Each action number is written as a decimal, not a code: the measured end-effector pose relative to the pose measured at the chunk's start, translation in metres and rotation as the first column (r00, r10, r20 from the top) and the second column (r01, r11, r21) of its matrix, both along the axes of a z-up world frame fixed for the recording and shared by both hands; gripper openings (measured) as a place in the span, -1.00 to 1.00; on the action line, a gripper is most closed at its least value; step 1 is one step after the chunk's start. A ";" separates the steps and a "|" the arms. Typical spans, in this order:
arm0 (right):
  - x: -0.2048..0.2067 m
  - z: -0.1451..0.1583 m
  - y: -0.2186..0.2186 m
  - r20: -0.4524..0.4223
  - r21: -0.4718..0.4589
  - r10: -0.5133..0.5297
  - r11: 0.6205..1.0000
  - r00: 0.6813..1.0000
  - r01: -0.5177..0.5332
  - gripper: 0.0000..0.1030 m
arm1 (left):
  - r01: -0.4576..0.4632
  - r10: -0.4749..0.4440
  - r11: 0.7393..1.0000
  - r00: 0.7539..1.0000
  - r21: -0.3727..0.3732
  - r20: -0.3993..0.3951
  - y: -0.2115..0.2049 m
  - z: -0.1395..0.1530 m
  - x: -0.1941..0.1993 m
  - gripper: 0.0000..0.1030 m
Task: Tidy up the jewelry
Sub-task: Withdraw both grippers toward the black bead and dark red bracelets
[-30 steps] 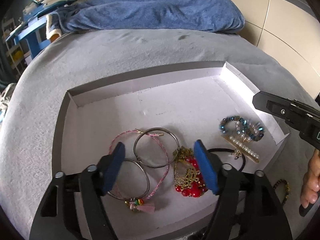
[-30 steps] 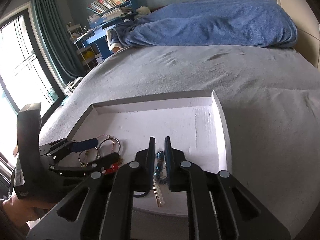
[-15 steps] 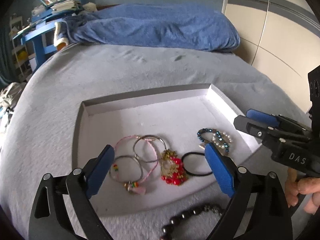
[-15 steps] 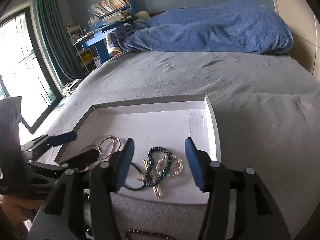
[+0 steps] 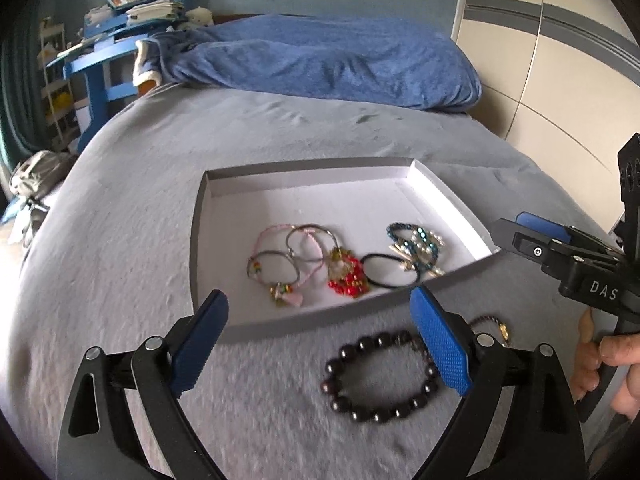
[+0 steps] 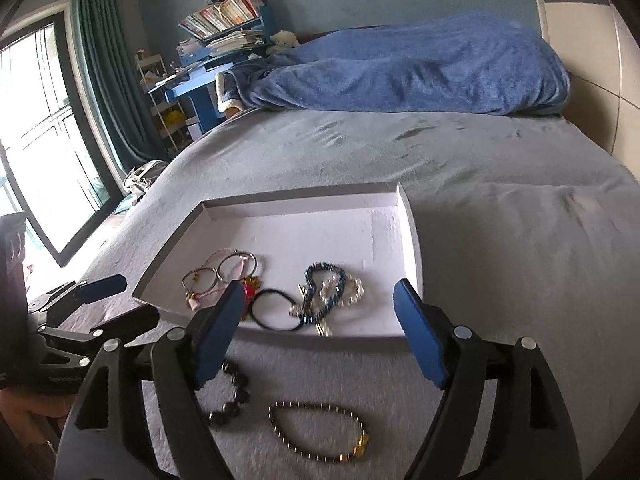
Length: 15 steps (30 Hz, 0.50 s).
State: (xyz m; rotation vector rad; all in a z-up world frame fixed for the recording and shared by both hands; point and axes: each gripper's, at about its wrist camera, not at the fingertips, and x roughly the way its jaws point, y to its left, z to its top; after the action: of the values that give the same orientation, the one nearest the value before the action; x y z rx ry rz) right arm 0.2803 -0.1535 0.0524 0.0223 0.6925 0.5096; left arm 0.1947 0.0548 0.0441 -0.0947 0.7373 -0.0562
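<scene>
We hold the left hand-held gripper point(image 5: 320, 344) wide open and empty above the grey bed point(image 5: 132, 240), its blue pads point(image 5: 440, 344) spread either side of a dark beaded bracelet point(image 5: 380, 376) that lies on the cover just in front of the tray. The right hand-held gripper point(image 6: 320, 332) is likewise spread wide with nothing between its fingers, poised over a thinner beaded bracelet with a gold clasp point(image 6: 320, 430), which rests on the bedcover beside the dark one.

Just beyond both, the shallow white tray point(image 5: 440, 196) sits on the bed with most of the collection already inside. On its left side lie metal bangles point(image 5: 312, 244) overlapping a pink cord bracelet point(image 5: 268, 236); a red beaded piece point(image 5: 348, 276) touches them; a black hair tie point(image 5: 390, 272) lies next to that; and a blue and pearl beaded cluster point(image 5: 416, 244) fills the right near corner.

By our reading, the sorting is well advanced: the tray holds the bulk of the jewelry, while the two bracelets on the cover remain outside it, neither yet gripped. Further back, a blue blanket point(image 5: 320, 60) is heaped at the head of the bed.
</scene>
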 end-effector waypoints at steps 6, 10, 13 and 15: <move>-0.022 0.003 -0.007 0.019 -0.016 -0.012 1.000 1.000 0.012 0.60 | -0.005 0.005 1.000 1.000 -0.003 -0.017 0.000 -0.006 -0.017 0.80; -0.035 -0.003 -0.018 0.017 -0.027 -0.023 0.999 1.000 0.024 0.61 | 0.010 -0.010 1.000 1.000 0.007 -0.019 -0.002 -0.012 -0.030 0.80; -0.040 -0.009 -0.027 0.011 -0.034 -0.033 0.999 0.999 0.033 0.61 | 0.027 -0.027 1.000 1.000 0.005 -0.002 -0.003 -0.017 -0.041 0.80; -0.042 -0.014 -0.036 0.006 -0.041 -0.039 0.998 0.999 0.039 0.61 | 0.037 -0.036 0.999 0.999 0.007 -0.012 -0.004 -0.024 -0.046 0.80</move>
State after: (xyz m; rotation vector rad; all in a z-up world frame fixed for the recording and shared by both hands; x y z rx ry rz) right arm 0.2379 -0.1899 0.0383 -0.0037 0.6964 0.4576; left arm 0.1485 0.0508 0.0196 -0.0744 0.7510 -0.0876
